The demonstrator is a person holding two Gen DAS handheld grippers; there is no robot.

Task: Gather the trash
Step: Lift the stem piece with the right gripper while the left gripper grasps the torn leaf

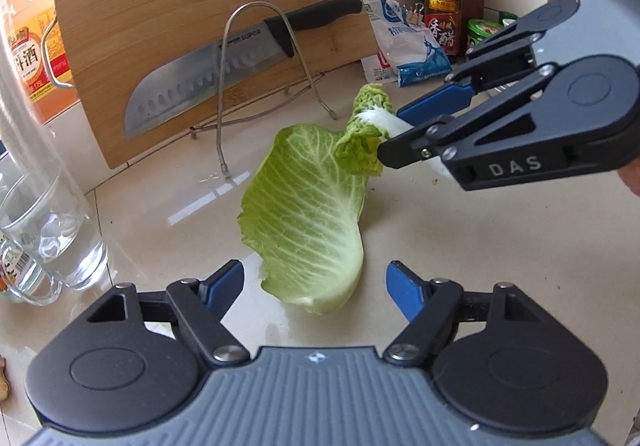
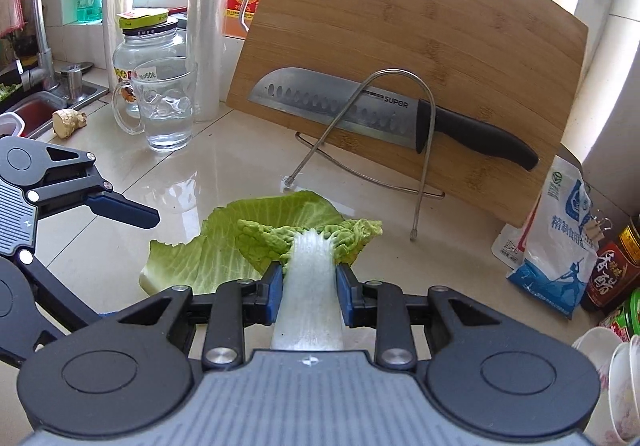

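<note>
Cabbage leaf (image 2: pixel 308 298), white-ribbed with crinkled green edges, pinched in right gripper (image 2: pixel 309 296); left gripper (image 1: pixel 315 286) spread.

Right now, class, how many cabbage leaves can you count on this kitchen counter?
2. One flat cabbage leaf lies on the counter in front of the open left hand-held gripper. One white-stemmed cabbage leaf is clamped in the right hand-held gripper. None seem hidden.
</note>
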